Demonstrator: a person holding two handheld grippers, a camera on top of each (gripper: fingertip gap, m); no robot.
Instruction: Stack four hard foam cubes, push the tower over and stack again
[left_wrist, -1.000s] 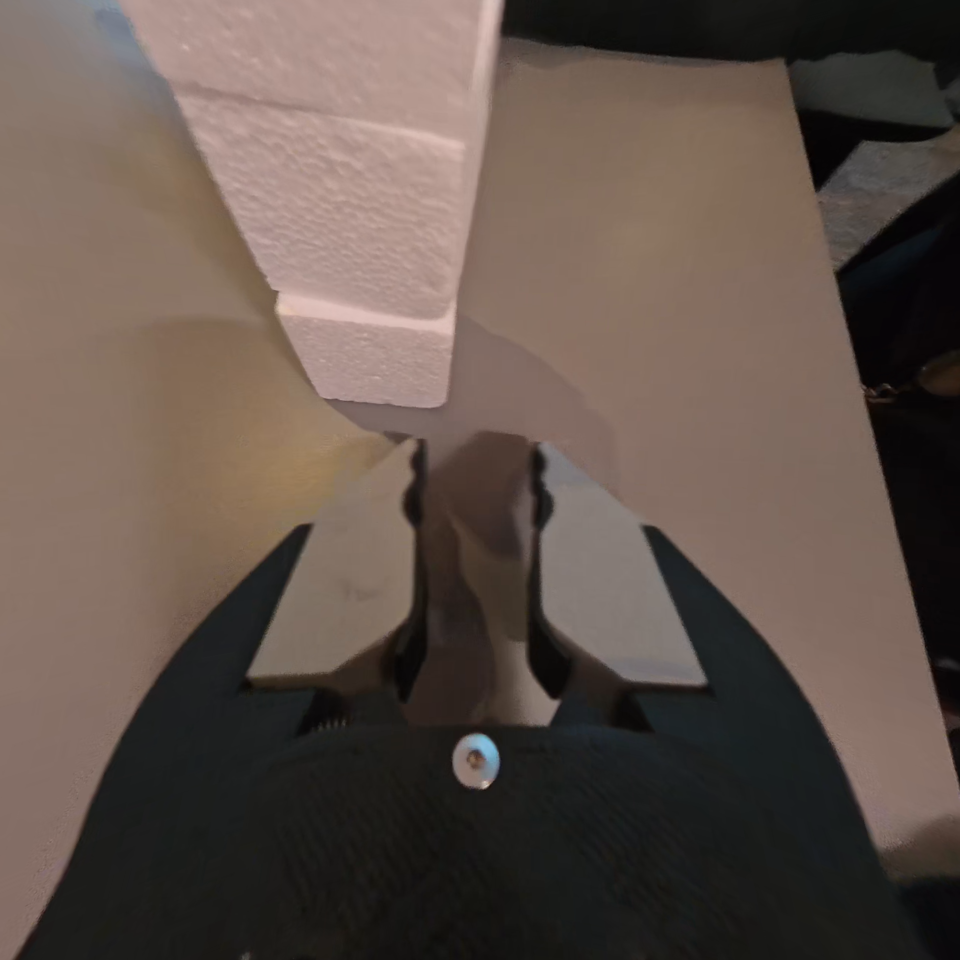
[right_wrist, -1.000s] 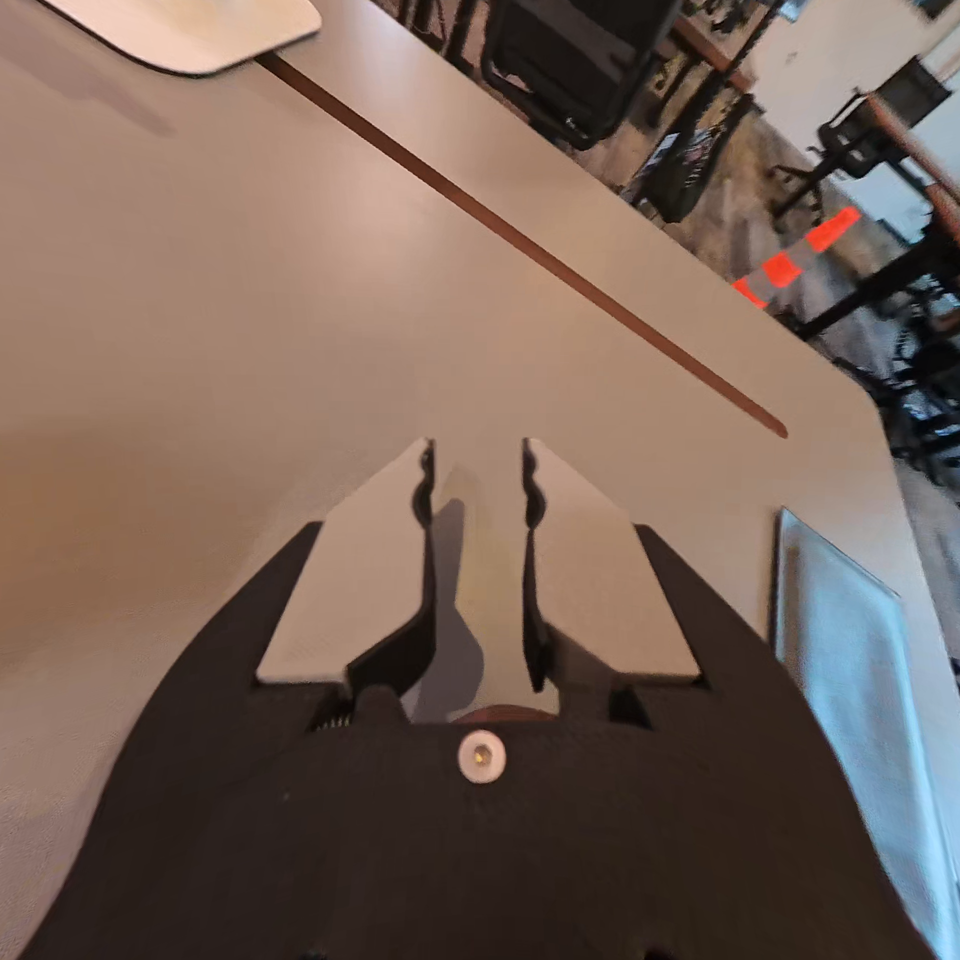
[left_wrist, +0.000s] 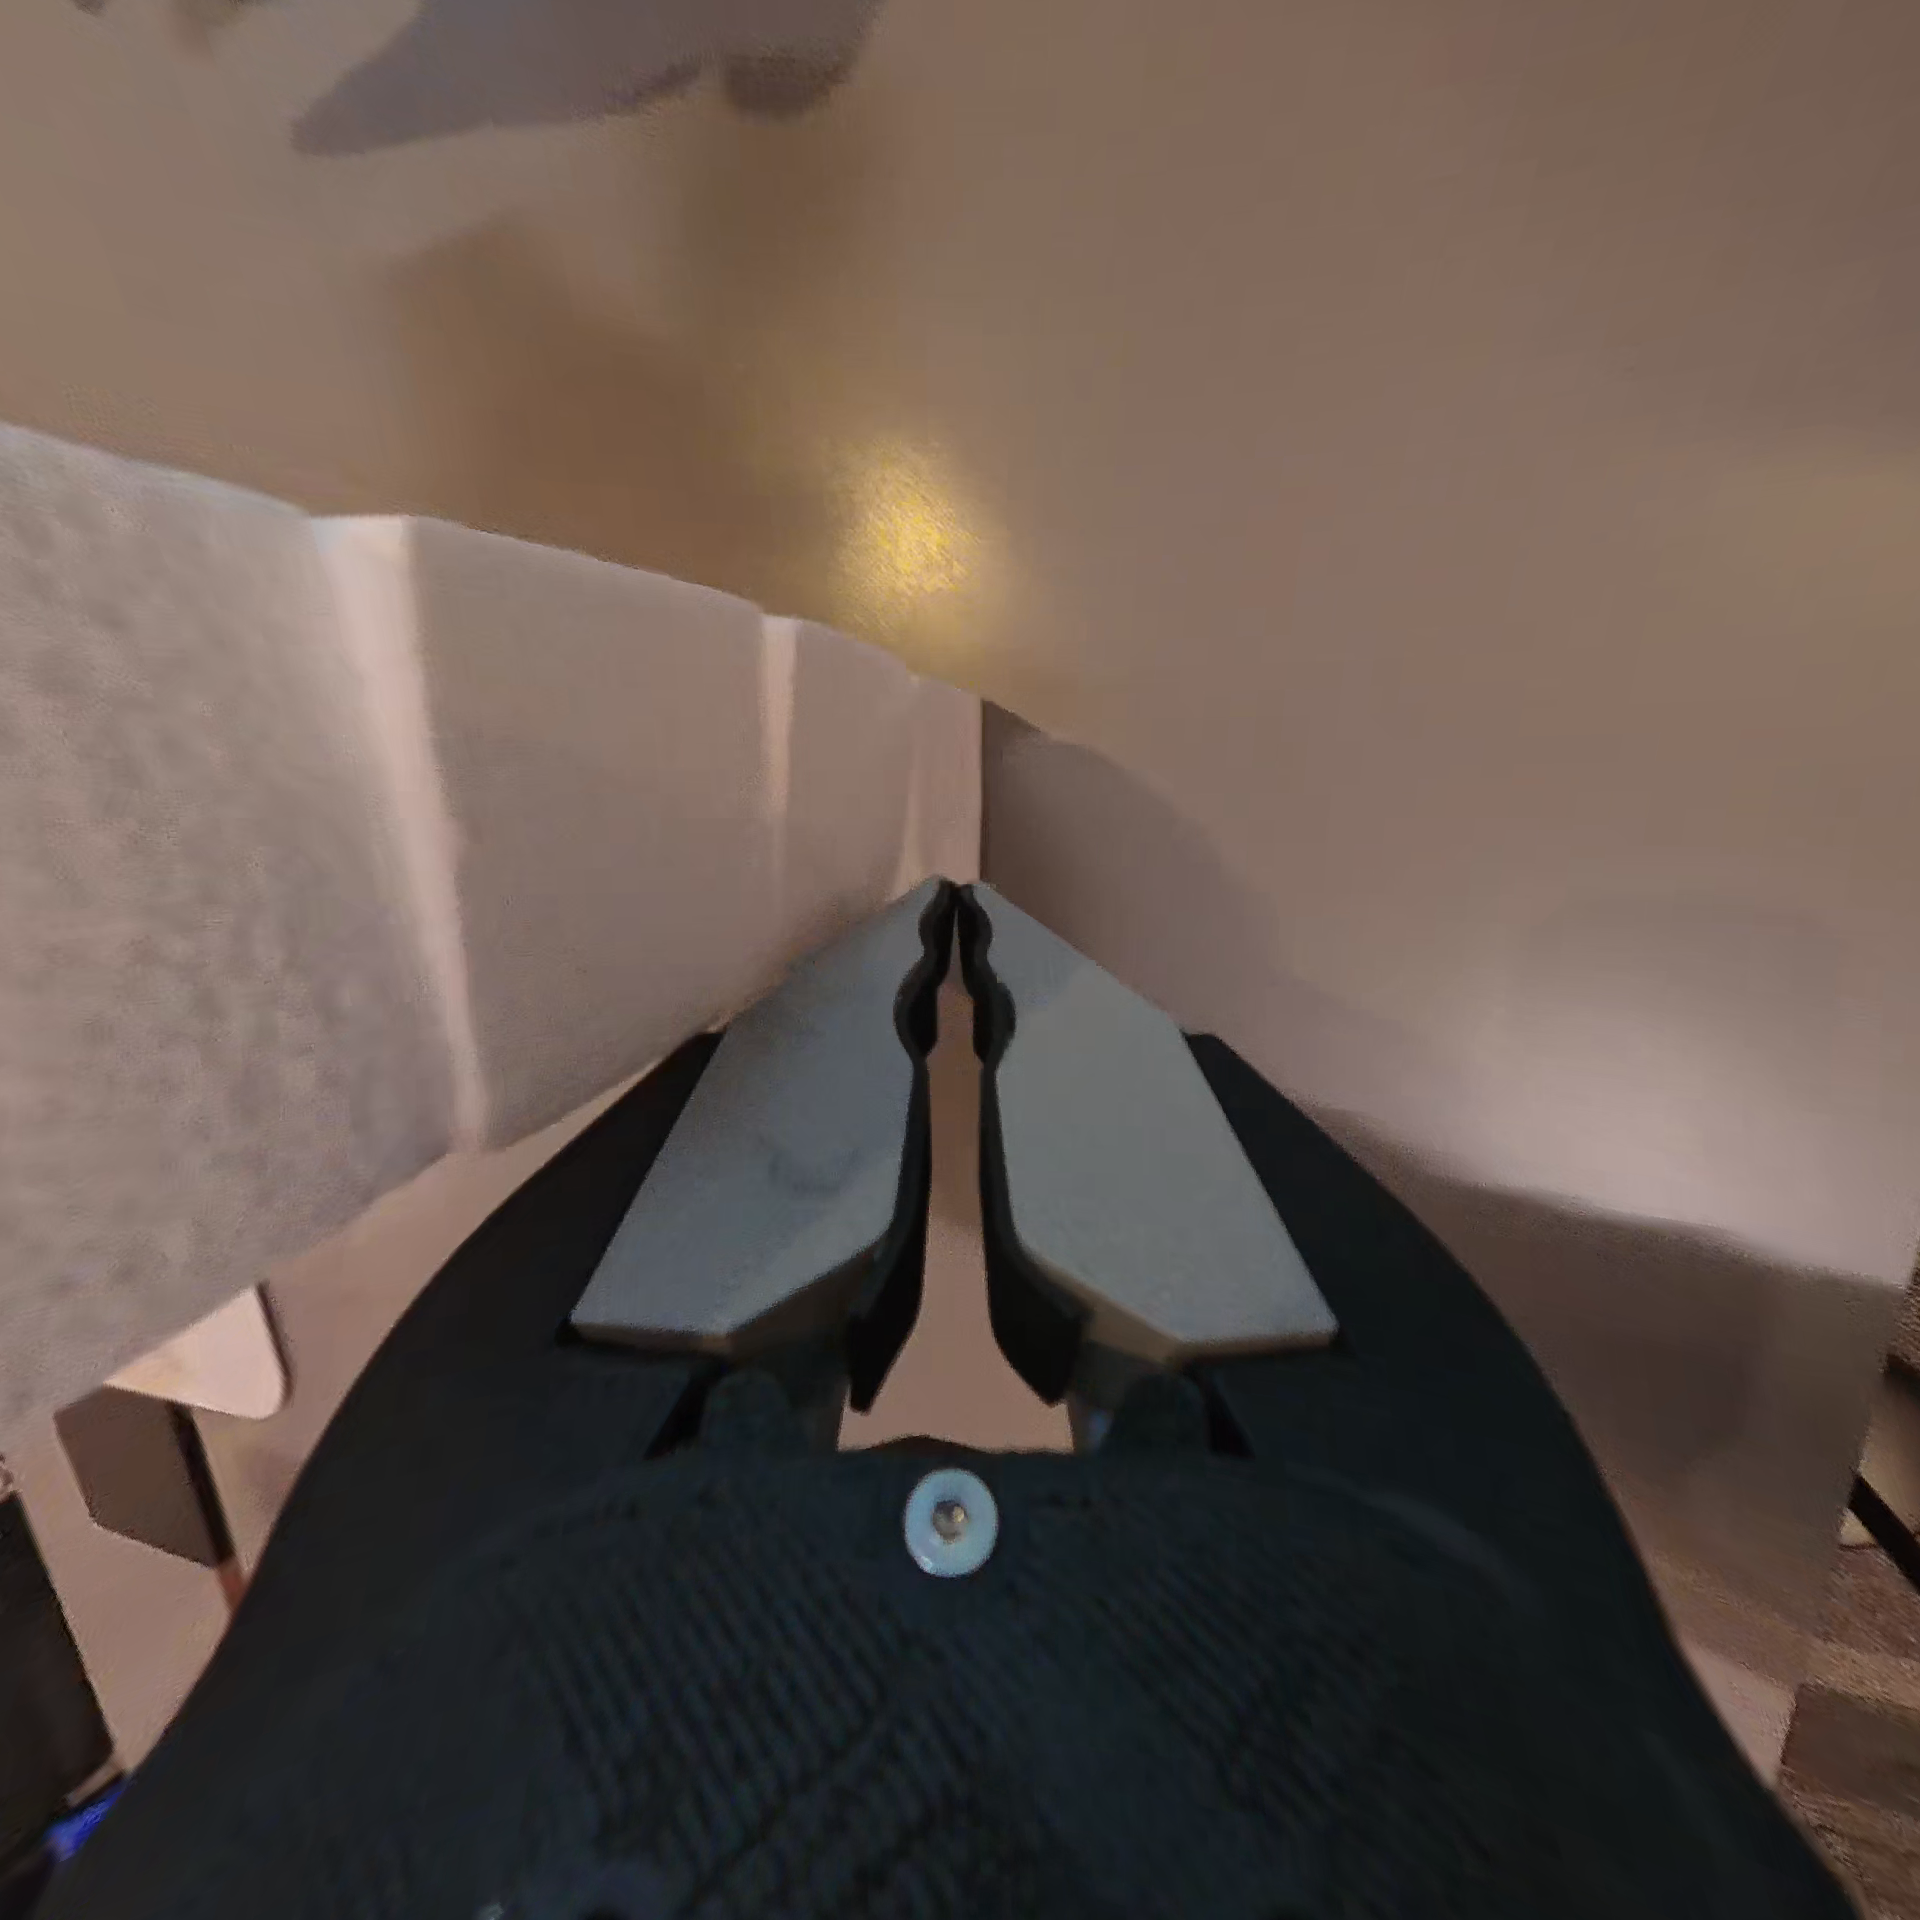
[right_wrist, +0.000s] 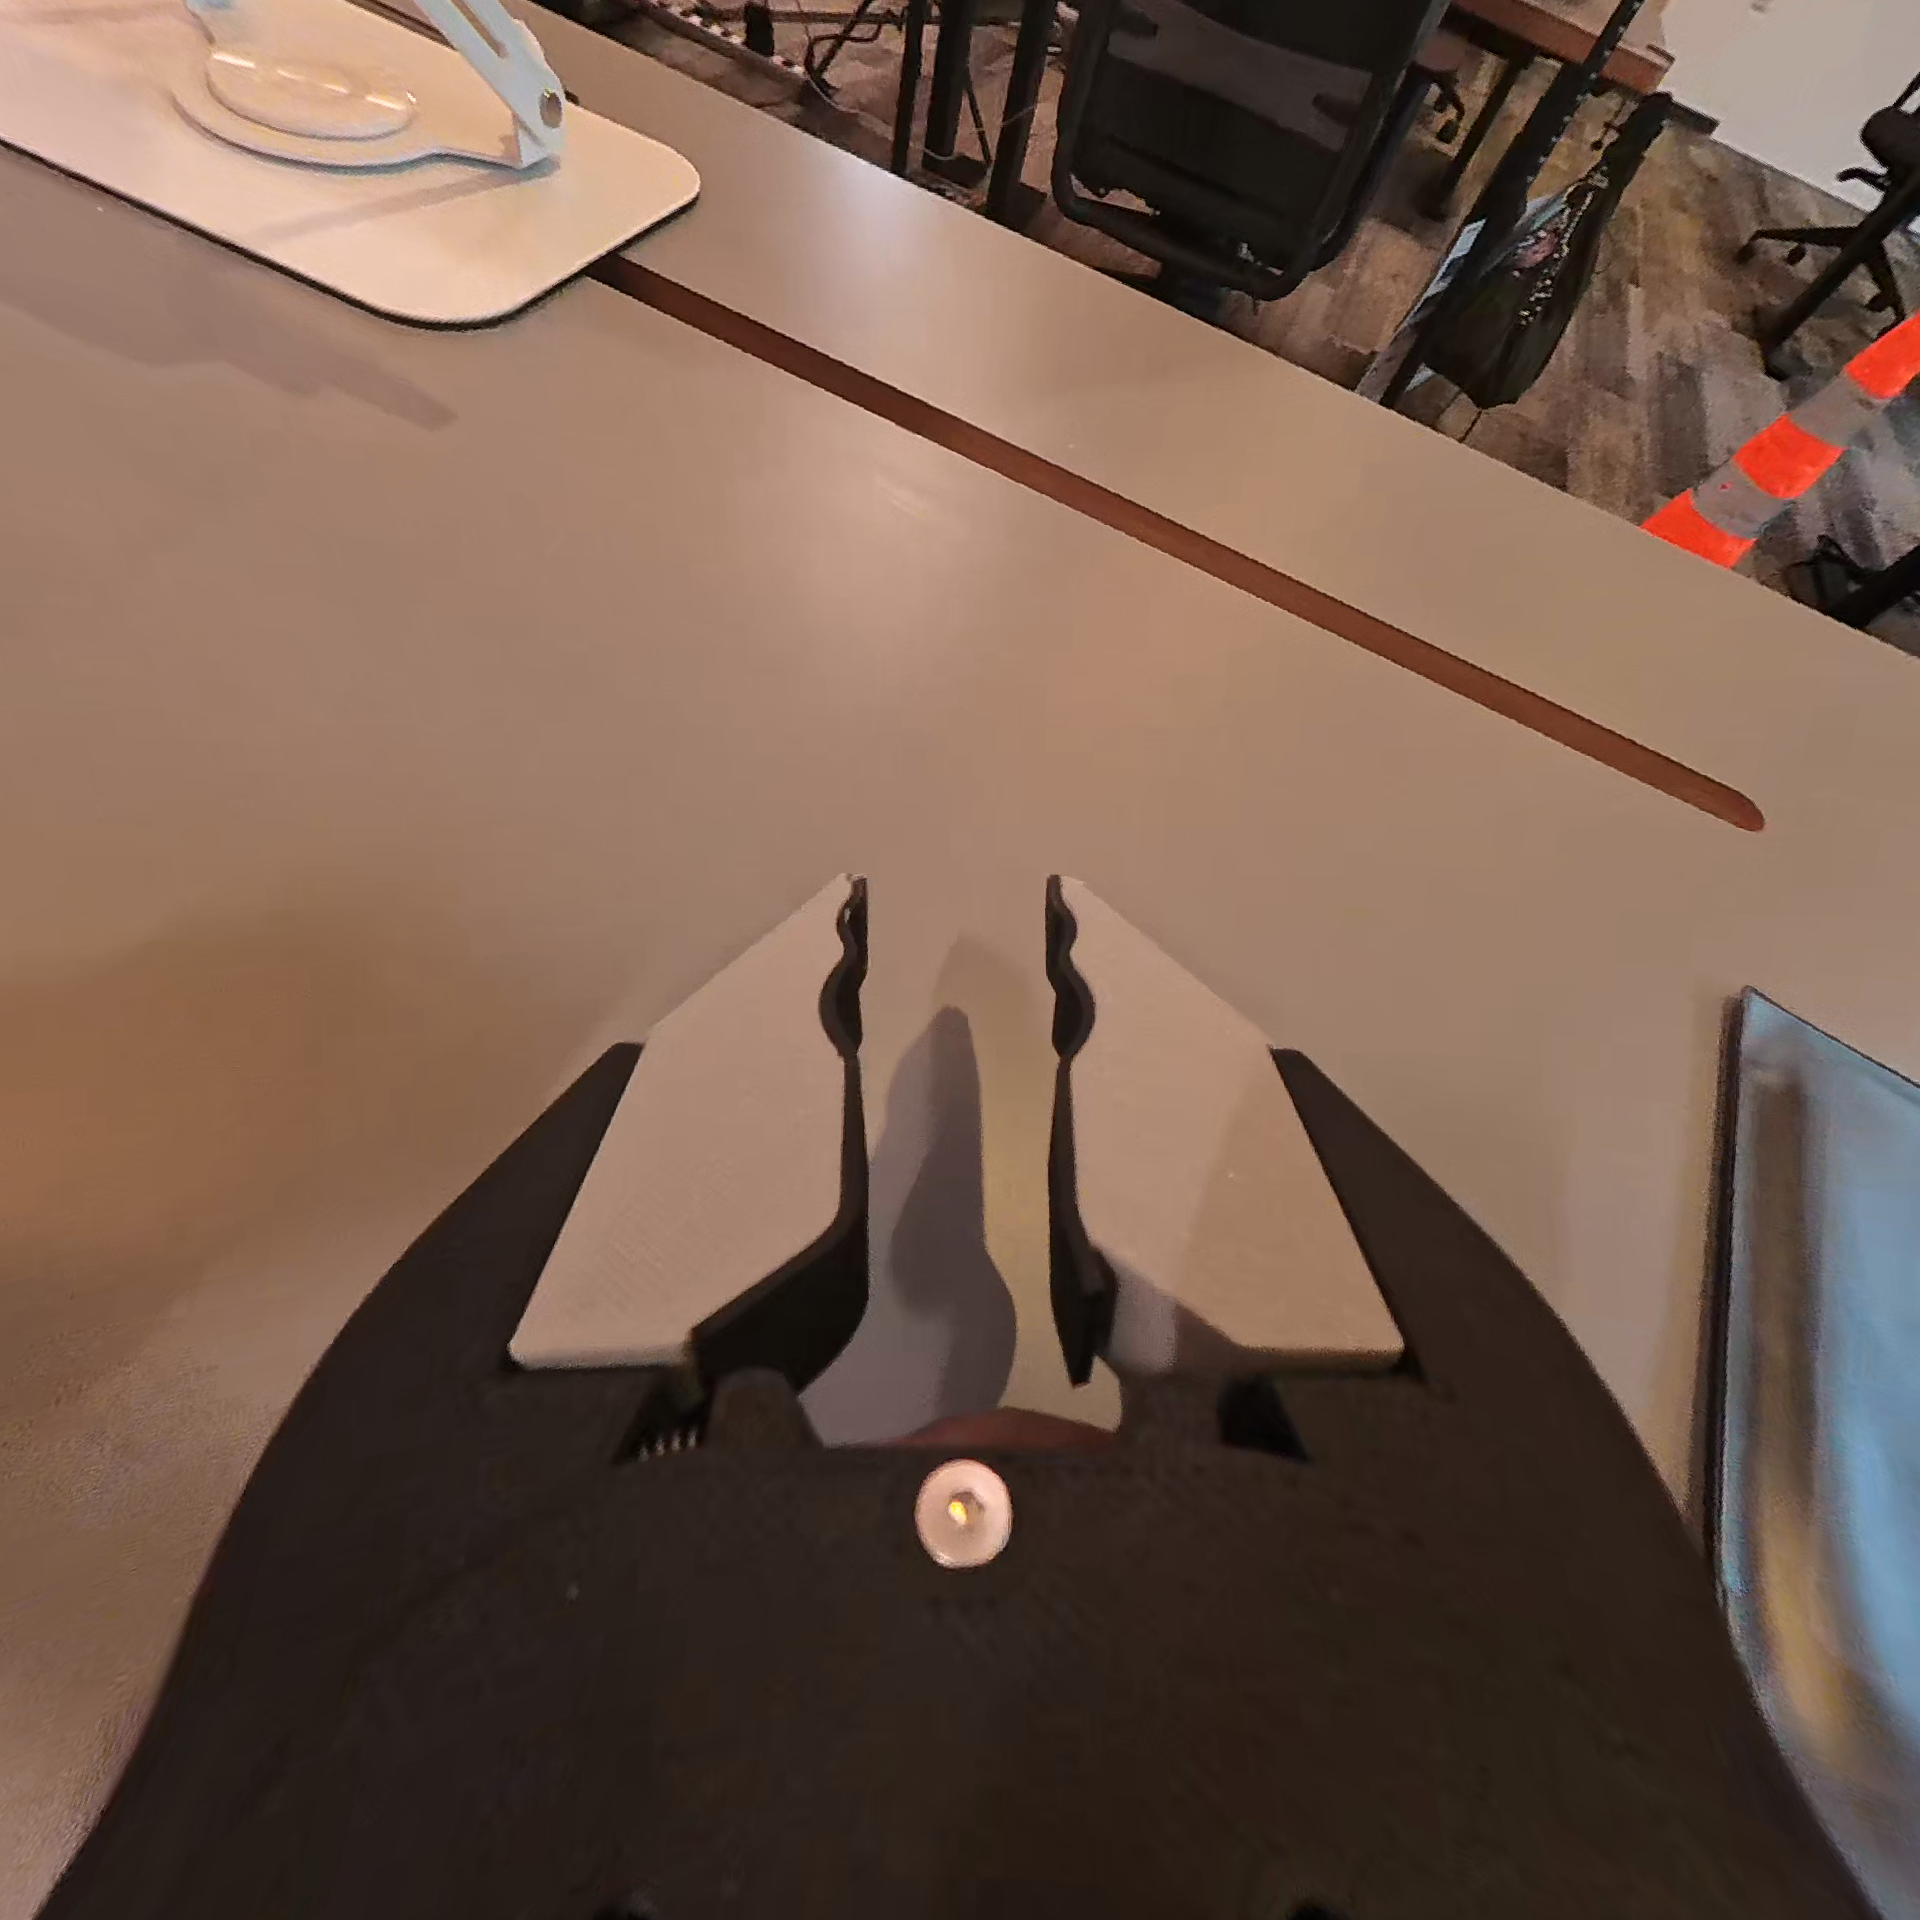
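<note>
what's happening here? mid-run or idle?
Mid-run. The left gripper is shut with nothing between its fingers, its tips right at a row of white foam cubes lying sideways along the tan table; the picture is blurred, so whether they touch is unclear. It looks like the push-over step. The right gripper is open and empty over bare table, with no cubes in its view.

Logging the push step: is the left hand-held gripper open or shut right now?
Shut. The left hand-held gripper has its fingertips meeting with nothing between them, beside the blurred white foam cubes.
</note>
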